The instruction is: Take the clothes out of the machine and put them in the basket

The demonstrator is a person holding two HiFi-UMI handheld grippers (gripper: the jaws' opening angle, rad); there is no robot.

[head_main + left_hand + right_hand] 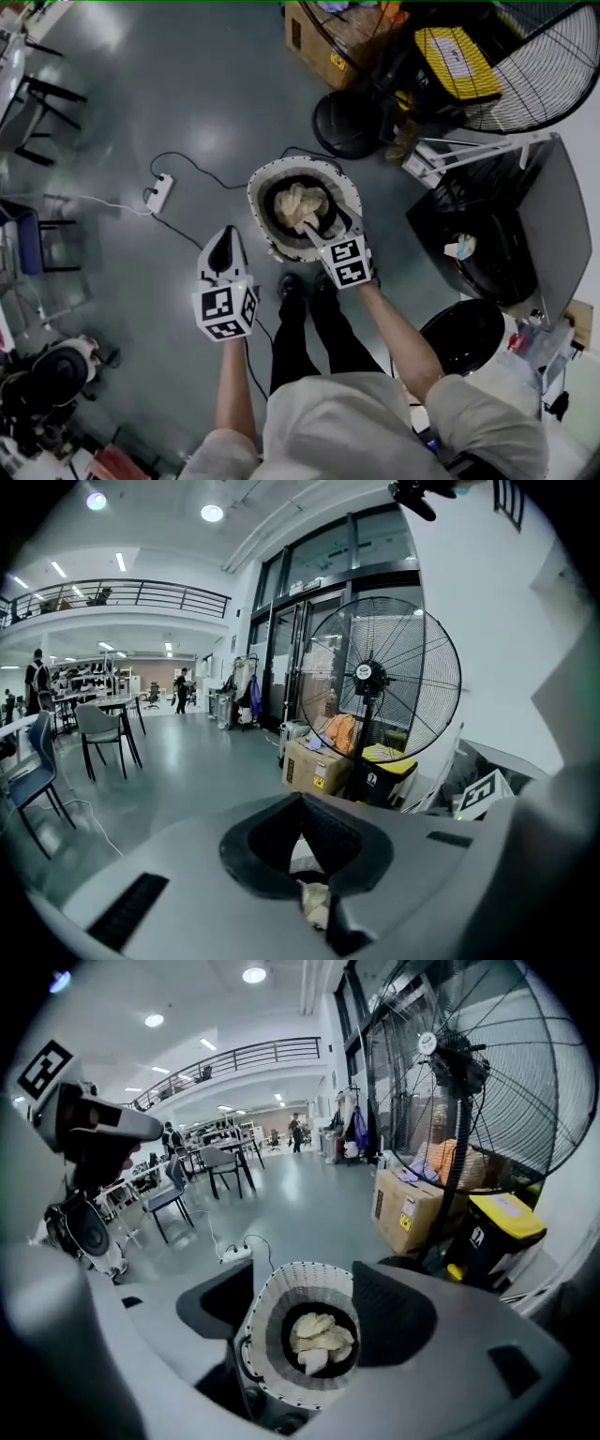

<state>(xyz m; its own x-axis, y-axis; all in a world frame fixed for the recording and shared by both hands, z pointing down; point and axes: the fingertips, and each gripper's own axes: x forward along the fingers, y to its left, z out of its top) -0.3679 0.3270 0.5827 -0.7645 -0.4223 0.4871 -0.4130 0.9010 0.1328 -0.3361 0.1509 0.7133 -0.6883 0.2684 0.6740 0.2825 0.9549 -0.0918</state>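
A white woven basket (262,187) stands on the floor in front of my feet, with cream clothes (300,206) lying in it. My right gripper (328,225) hangs over the basket's near rim, jaws wide apart and empty. In the right gripper view the basket (281,1283) and the clothes (321,1337) show between the open right gripper (302,1269). My left gripper (228,236) is left of the basket, its tips together. In the left gripper view the left gripper (300,803) shows a scrap of cream cloth (314,902) through the gap behind its tips. The dark machine (487,267) is at the right, a small pale item (459,247) inside.
A large fan (525,66), a cardboard box (319,42) and a yellow-lidded bin (455,61) stand beyond the basket. A black round base (347,122) lies just behind it. A power strip (159,192) with its cable lies on the floor at the left.
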